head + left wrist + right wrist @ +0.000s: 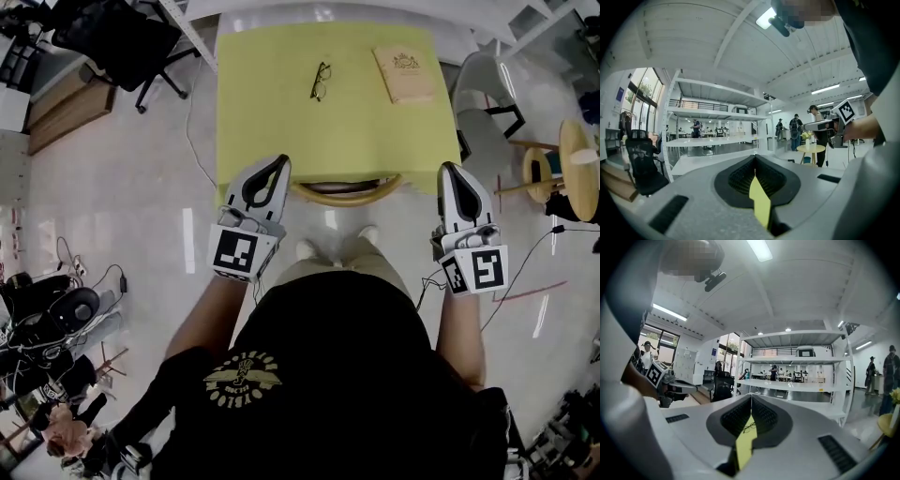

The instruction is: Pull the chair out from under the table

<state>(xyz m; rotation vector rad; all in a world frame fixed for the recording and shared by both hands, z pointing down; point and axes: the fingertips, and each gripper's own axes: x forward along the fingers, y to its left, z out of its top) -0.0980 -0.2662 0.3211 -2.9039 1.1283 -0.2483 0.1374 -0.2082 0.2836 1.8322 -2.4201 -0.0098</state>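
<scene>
The chair is tucked under the yellow-green table point(281, 103); only its curved wooden back rail point(349, 194) shows at the table's near edge, in front of the person's legs. My left gripper point(279, 161) is shut and empty, its tip at the table's near left corner, left of the rail. My right gripper point(449, 169) is shut and empty too, just off the near right corner. Neither touches the chair. In the left gripper view the jaws point(755, 157) meet, with a strip of tabletop point(760, 201) behind them. The right gripper view shows the same point(751, 396).
Glasses point(321, 80) and a tan book point(404, 73) lie on the table's far part. A grey chair point(483, 103) and a round wooden side table point(583, 169) stand to the right. A black office chair point(122, 37) and cables with gear point(47, 319) occupy the left floor.
</scene>
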